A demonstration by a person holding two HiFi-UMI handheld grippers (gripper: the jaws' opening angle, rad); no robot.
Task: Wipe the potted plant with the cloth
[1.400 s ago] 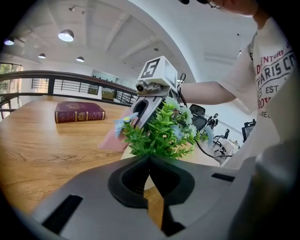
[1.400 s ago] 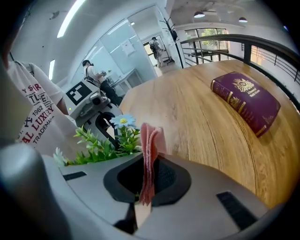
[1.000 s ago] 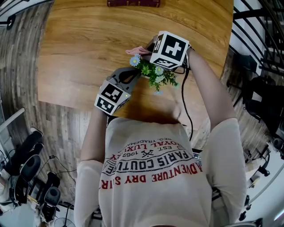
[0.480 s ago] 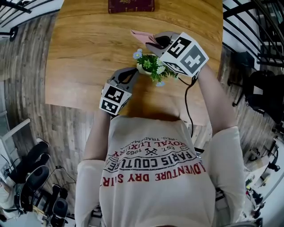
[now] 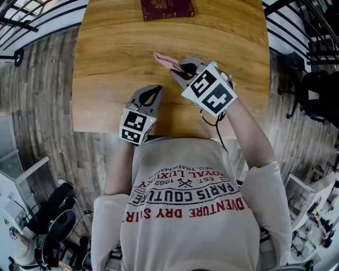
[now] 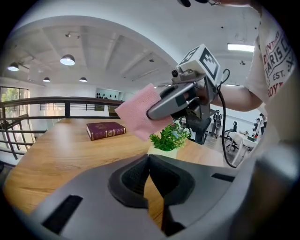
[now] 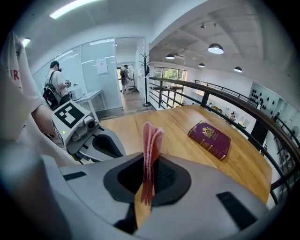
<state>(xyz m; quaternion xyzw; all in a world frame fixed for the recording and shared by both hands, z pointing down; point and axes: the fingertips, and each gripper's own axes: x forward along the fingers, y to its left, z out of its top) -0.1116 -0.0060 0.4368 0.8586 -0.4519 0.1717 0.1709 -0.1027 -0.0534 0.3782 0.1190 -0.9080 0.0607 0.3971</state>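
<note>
My right gripper is shut on a folded pink cloth, which sticks up between its jaws. In the left gripper view that gripper hangs in the air with the cloth just above and left of the potted plant, a small green plant in a pale pot on the wooden table. In the head view the plant is hidden under the right gripper. My left gripper is shut and empty, its jaws pointing at the pot from a short way off.
A dark red book lies at the table's far edge, also seen as the book in the right gripper view. Black railings and wood flooring surround the table. A person stands far back in the room.
The right gripper has lifted with the cloth off the plant and tilted. The plant, seen between the grippers before, is now covered by the right gripper in the head view. The left gripper stays shut.
</note>
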